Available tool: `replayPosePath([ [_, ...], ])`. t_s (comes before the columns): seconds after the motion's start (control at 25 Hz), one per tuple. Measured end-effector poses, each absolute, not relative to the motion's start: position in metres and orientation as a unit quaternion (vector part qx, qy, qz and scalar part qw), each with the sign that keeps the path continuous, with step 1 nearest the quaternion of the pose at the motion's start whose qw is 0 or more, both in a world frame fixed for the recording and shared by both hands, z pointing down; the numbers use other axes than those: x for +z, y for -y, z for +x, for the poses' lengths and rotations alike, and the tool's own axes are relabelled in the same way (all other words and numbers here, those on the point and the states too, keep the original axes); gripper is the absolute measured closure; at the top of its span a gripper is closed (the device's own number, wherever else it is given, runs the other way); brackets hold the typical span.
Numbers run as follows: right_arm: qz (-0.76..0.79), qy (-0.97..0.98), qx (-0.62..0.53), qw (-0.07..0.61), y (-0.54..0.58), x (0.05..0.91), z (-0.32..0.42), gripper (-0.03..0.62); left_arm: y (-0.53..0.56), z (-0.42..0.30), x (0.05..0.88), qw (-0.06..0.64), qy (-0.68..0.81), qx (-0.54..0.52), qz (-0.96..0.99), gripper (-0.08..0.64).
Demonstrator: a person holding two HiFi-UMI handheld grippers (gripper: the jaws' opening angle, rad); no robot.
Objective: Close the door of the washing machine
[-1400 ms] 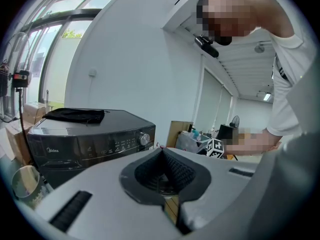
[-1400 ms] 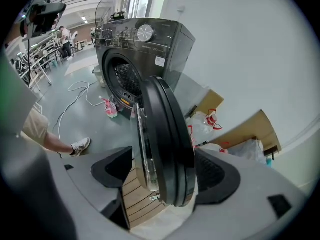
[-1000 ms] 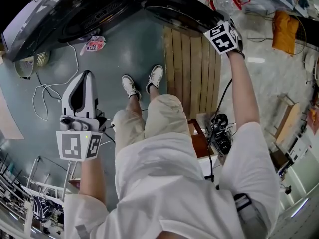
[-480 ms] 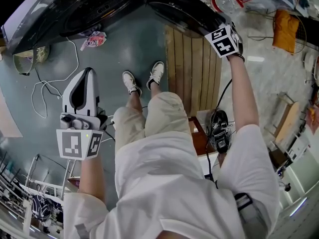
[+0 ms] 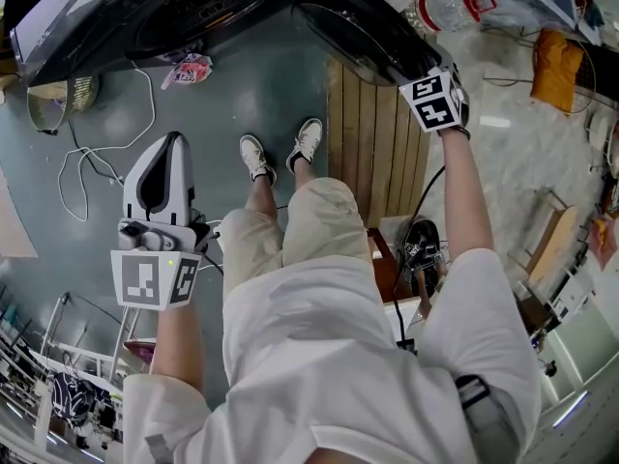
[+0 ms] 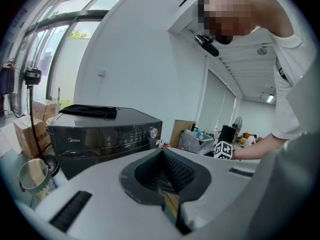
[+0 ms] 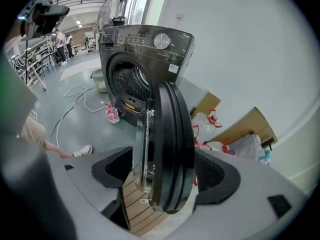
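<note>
The dark front-loading washing machine (image 7: pixel 145 44) stands with its round door (image 7: pixel 167 149) swung out, the drum opening (image 7: pixel 127 84) showing. My right gripper (image 7: pixel 165 174) is open and straddles the door's free edge, one pad on each side, with a gap at the left pad. In the head view the right gripper (image 5: pixel 433 100) sits at the door rim (image 5: pixel 358 37), arm stretched forward. My left gripper (image 5: pixel 169 148) hangs at the left over the floor, far from the machine (image 5: pixel 145 17), shut on nothing. In the left gripper view the left gripper (image 6: pixel 162 156) points at the machine's control panel (image 6: pixel 115 134).
A slatted wooden board (image 5: pixel 372 153) lies under the door. A white cable (image 5: pixel 97 153), a pink packet (image 5: pixel 189 69) and a basket (image 5: pixel 48 104) lie on the green floor left of the person's shoes (image 5: pixel 280 153). Bags and cardboard (image 7: pixel 235 129) stand behind the door.
In the head view the door rim and my right gripper have slid slightly lower, still together. The left gripper has hardly moved.
</note>
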State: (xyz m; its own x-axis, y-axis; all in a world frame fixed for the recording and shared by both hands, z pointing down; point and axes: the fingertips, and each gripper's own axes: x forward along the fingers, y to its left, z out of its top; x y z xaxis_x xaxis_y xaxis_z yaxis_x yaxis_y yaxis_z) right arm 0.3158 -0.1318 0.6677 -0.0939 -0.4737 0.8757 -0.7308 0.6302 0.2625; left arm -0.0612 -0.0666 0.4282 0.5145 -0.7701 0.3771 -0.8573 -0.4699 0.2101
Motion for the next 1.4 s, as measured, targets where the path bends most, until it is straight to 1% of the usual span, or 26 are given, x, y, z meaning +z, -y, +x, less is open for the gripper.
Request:
replayPosePath([
  [0.6,0.440,0.734,0.156,0.493,0.109,0.668,0.290,0.239,0.057,-0.081,0.434,0.196,0.485,0.110,0.845,0.557],
  [0.88,0.428,0.738,0.172,0.492,0.096,0.670,0.277,0.239,0.052,-0.086,0.429,0.193,0.484,0.105,0.847,0.557],
  [1.4,0.413,0.751,0.198,0.475,0.060,0.669,0.225,0.239,0.050,-0.085,0.418,0.183,0.466,0.097,0.860,0.557],
])
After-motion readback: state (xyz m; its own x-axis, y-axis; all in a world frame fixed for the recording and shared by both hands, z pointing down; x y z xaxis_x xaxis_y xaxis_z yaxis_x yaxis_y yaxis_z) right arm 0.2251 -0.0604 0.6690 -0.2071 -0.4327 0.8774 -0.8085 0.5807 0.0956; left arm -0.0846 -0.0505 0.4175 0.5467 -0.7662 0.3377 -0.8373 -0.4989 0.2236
